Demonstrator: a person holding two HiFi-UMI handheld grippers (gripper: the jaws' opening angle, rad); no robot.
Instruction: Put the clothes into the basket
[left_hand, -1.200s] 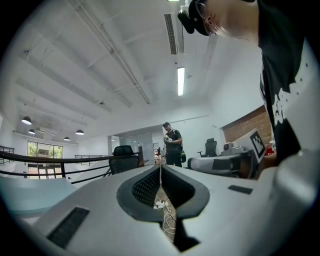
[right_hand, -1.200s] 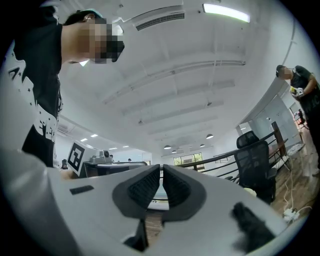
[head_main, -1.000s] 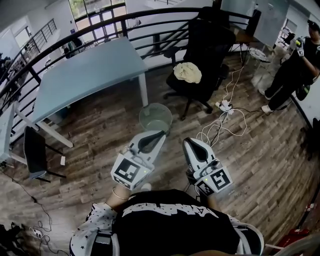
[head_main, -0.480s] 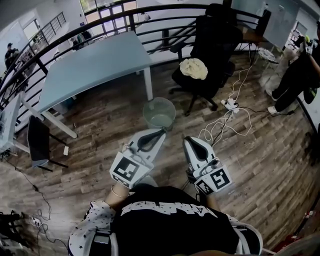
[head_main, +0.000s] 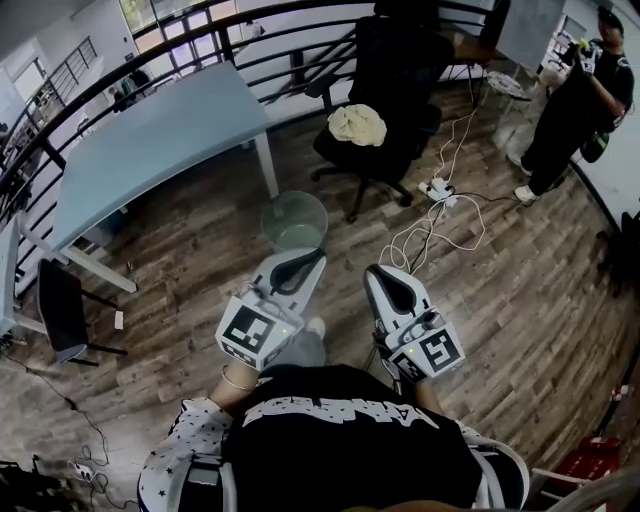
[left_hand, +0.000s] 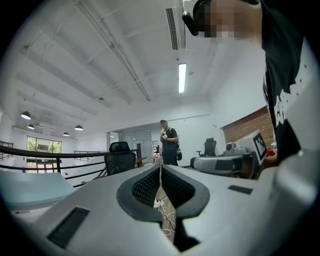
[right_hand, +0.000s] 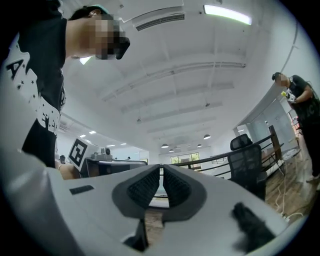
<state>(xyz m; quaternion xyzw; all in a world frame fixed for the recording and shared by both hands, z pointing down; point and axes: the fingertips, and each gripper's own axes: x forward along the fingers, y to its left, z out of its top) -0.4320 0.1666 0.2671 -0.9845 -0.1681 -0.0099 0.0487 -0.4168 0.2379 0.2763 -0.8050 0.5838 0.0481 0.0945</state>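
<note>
A pale yellow garment (head_main: 358, 124) lies bunched on the seat of a black office chair (head_main: 385, 90) at the back. A round translucent basket (head_main: 294, 221) stands on the wood floor in front of the chair, empty as far as I can see. My left gripper (head_main: 308, 262) is held level just this side of the basket, jaws shut with nothing between them (left_hand: 160, 172). My right gripper (head_main: 380, 277) sits beside it to the right, also shut and empty (right_hand: 161, 172). Both are well short of the garment.
A light blue table (head_main: 140, 150) stands at the left with a black railing (head_main: 250, 40) behind it. White cables and a power strip (head_main: 437, 190) trail across the floor right of the chair. A person in black (head_main: 575, 100) stands at the far right. A dark chair (head_main: 60, 310) is at the left edge.
Both grippers stay shut and side by side. The view has shifted: the basket, chair and garment now sit further left and nearer, so the basket lies just beyond my left gripper's tip.
</note>
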